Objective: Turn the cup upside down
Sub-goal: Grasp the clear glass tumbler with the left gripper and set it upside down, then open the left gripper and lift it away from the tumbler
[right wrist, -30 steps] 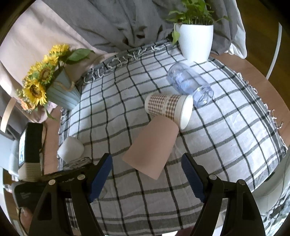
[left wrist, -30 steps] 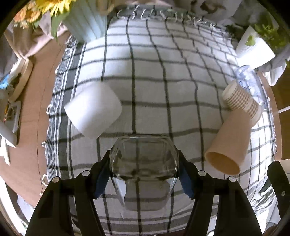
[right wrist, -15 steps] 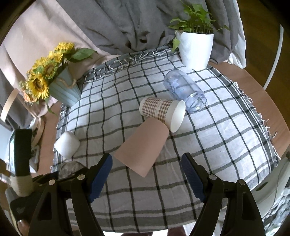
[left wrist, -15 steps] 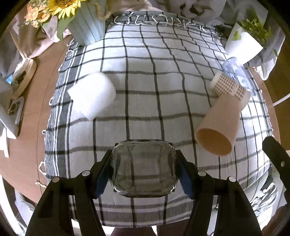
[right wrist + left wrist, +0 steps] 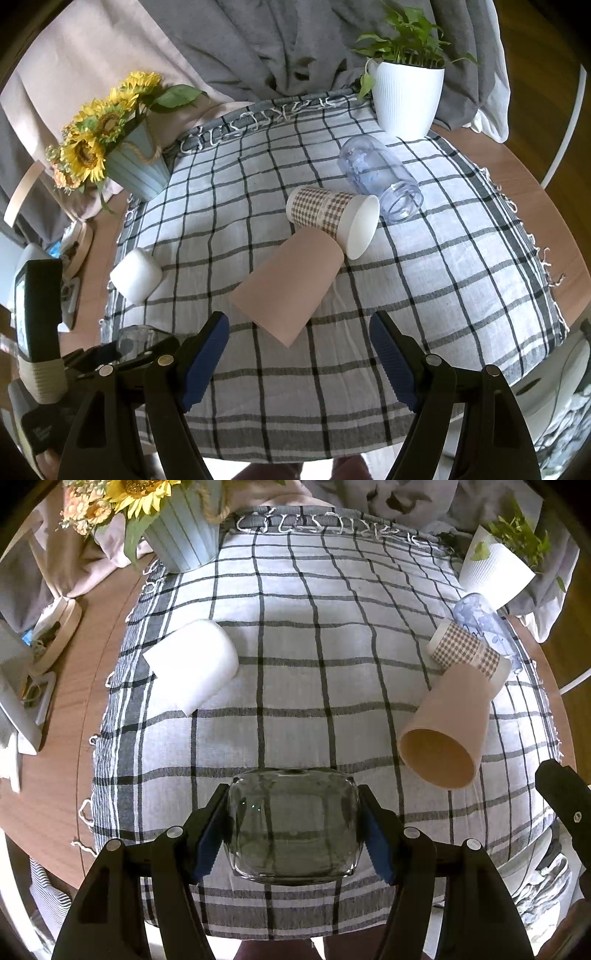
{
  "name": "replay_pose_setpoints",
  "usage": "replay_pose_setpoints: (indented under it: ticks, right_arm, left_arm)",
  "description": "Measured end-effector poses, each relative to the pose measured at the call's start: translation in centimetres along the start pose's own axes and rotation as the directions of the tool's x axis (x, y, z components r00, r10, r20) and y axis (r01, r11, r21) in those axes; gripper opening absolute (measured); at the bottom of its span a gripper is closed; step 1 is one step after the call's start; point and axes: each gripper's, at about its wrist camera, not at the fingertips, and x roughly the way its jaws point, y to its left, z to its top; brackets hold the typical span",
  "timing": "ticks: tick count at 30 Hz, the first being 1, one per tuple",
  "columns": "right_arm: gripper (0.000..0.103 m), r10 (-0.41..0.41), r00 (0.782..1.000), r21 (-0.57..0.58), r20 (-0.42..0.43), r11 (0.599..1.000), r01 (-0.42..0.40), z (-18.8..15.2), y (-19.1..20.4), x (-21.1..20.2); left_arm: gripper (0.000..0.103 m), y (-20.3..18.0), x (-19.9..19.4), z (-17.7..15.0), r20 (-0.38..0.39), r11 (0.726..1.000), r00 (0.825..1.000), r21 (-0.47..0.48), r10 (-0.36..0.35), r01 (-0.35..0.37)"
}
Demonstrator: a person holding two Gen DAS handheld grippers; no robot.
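My left gripper is shut on a clear glass cup, held above the near edge of the checked cloth; its thick base faces the camera. The glass also shows at the lower left of the right wrist view. My right gripper is open and empty, hovering over the near part of the cloth, just in front of a pink paper cup lying on its side.
A white cup lies on its side at the left. A checked paper cup and a clear blue jar lie behind the pink cup. A sunflower pot and a white plant pot stand at the back corners.
My left gripper has lifted and turned the glass, so its base now faces the camera. Both grippers have drawn back and up from the table.
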Motion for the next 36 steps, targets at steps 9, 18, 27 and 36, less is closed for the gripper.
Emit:
replay_pose_setpoints:
  ticks: [9, 18, 27, 36]
  right_arm:
    - [0.079, -0.001, 1.000, -0.013, 0.011, 1.000, 0.001, -0.3, 0.0, -0.6]
    - [0.089, 0.026, 0.999, -0.033, 0.044, 0.999, -0.025, 0.0, -0.6, -3.6]
    - [0.095, 0.035, 0.988, -0.098, 0.153, 0.995, -0.020, -0.2, -1.4, -8.7]
    - [0.096, 0.060, 0.975, -0.155, 0.215, 0.988, -0.027, -1.4, -2.1, -12.3]
  left_arm:
    - [0.081, 0.2, -1.0, 0.2, 0.044, 1.000, 0.999, -0.024, 0.020, -0.019]
    - [0.098, 0.2, -6.2, -1.3, 0.169, 0.994, 0.983, -0.093, 0.072, -0.057]
    - [0.103, -0.9, -11.5, -4.6, 0.295, 0.982, 0.940, -0.126, 0.170, -0.138]
    - [0.103, -2.3, -15.0, -7.9, 0.371, 0.979, 0.909, -0.138, 0.192, -0.151]
